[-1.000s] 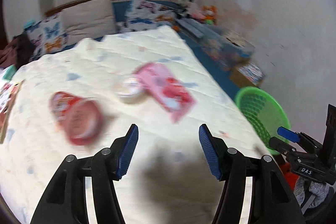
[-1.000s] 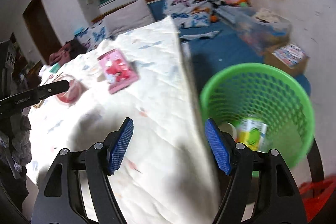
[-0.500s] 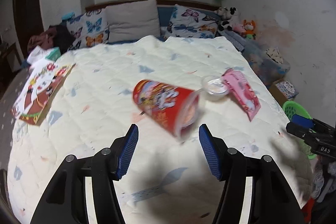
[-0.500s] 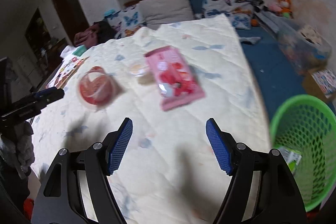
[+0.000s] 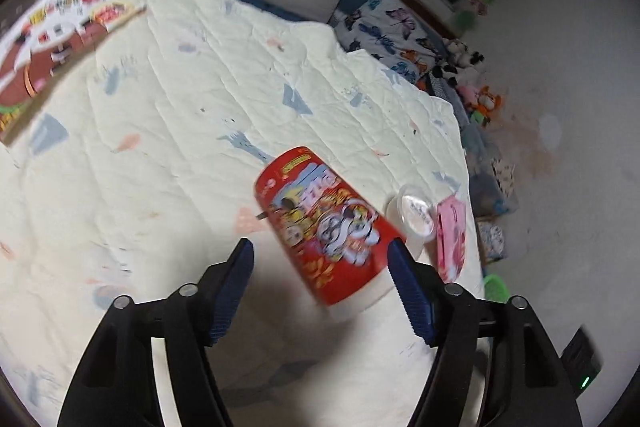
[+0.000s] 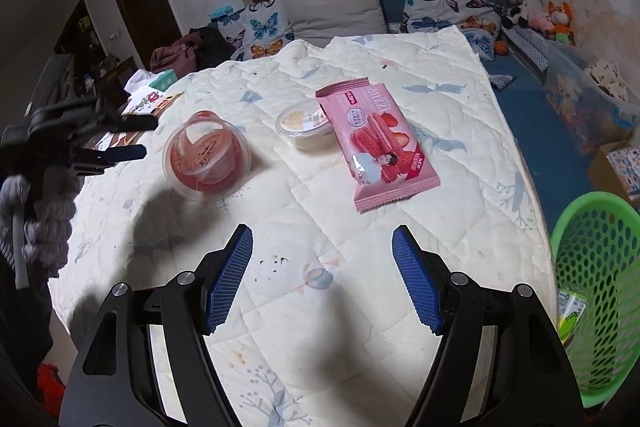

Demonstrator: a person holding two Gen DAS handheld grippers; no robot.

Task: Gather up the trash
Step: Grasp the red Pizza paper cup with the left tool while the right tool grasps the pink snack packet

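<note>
Three pieces of trash left on the quilt (image 6: pixel 360 239): red cup (image 5: pixel 324 223) on its side, small tub (image 6: pixel 304 125) just beside it, pink wrapper (image 6: pixel 376 147) touching the tub. Left gripper (image 5: pixel 320 283) spread wide around the cup's wide end, nothing pinched; right gripper (image 6: pixel 322 275) spread and empty over bare quilt. Risk, judged from here: round cup rolling or squirting out under an off-centre squeeze, nudging the tub. Green basket (image 6: pixel 600 267) below the quilt's right edge; open room between wrapper and edge.
</note>
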